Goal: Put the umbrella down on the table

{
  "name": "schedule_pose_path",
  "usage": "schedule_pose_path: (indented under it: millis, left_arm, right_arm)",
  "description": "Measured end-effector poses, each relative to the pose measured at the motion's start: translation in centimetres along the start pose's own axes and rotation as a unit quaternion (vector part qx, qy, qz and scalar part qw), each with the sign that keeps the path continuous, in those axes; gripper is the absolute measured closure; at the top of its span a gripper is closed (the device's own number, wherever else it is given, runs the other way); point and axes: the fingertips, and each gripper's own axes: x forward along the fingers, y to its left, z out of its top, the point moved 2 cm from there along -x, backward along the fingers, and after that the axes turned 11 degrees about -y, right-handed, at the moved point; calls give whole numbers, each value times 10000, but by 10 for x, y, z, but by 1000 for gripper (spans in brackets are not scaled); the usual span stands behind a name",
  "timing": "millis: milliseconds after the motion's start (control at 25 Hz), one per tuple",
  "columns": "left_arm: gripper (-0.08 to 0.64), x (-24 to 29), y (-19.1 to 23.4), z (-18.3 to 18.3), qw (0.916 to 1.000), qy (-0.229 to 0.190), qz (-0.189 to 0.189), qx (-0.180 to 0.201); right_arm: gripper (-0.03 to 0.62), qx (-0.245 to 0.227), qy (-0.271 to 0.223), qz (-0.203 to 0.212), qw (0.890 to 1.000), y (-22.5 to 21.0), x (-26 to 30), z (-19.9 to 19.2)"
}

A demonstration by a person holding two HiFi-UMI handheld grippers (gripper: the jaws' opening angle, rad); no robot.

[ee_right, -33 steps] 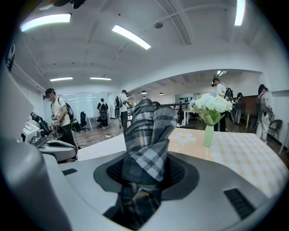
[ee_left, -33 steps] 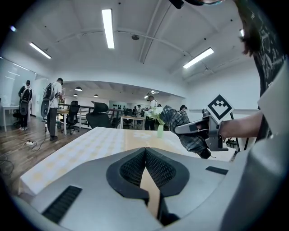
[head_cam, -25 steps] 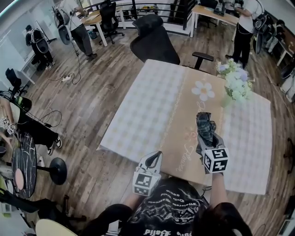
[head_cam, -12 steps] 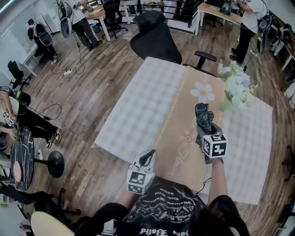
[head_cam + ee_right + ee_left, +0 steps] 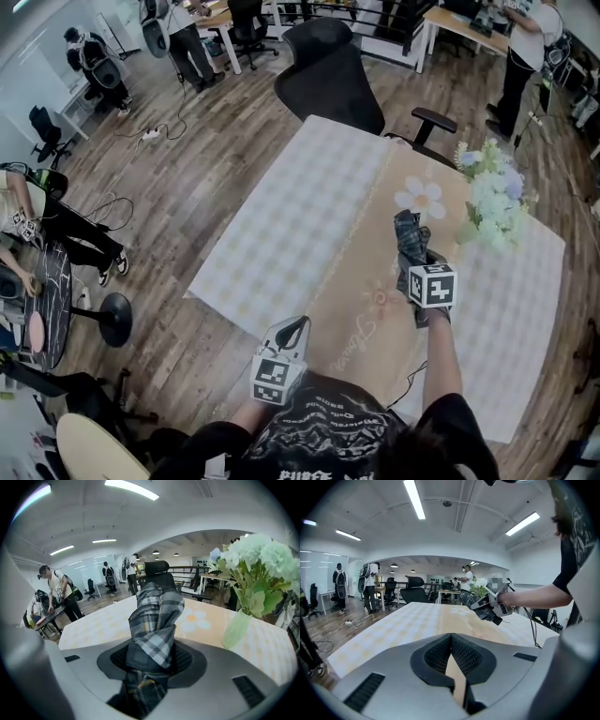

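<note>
A folded grey plaid umbrella [image 5: 410,240] sticks out of my right gripper [image 5: 419,268], whose jaws are shut on its lower part. It hangs over the tan strip of the table [image 5: 309,216], near a printed daisy, pointing away from me and slightly down. In the right gripper view the umbrella [image 5: 157,613] fills the middle, clamped between the pads of the right gripper [image 5: 152,660]. The left gripper view shows the umbrella [image 5: 489,615] held a little above the cloth. My left gripper [image 5: 296,327] hovers at the table's near edge, shut and empty; its pads [image 5: 459,654] meet at the tip.
A pale green vase of white and blue flowers [image 5: 491,200] stands on the table just right of the umbrella, and also shows as the vase [image 5: 236,627]. A black office chair [image 5: 333,80] stands at the table's far side. People stand at desks further back.
My right gripper has carried the umbrella farther out over the table, away from me and lower. The left gripper has drifted slightly toward the near edge.
</note>
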Motion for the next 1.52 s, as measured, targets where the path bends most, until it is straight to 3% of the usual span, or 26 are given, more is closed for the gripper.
schedule_pose_path:
  millis: [440,1200,1320,1520]
  left_arm:
    - [541,-10,15,-19,9978,303,550,-192]
    - [541,-6,22,-41,9945,585,785,-360]
    - [541,-6,20,-41,9949,569,747,-367]
    - [541,-9,22,-35,9955,466,741,-360]
  right_arm:
    - [403,474,511,-127,9975,-31,51,-41]
    - [394,507,1071,-147,9929,-39,79,-71]
    - [367,560,982,-83,9936,-41,81,-72]
    - [263,655,682,-89,9955,-40,72,-63]
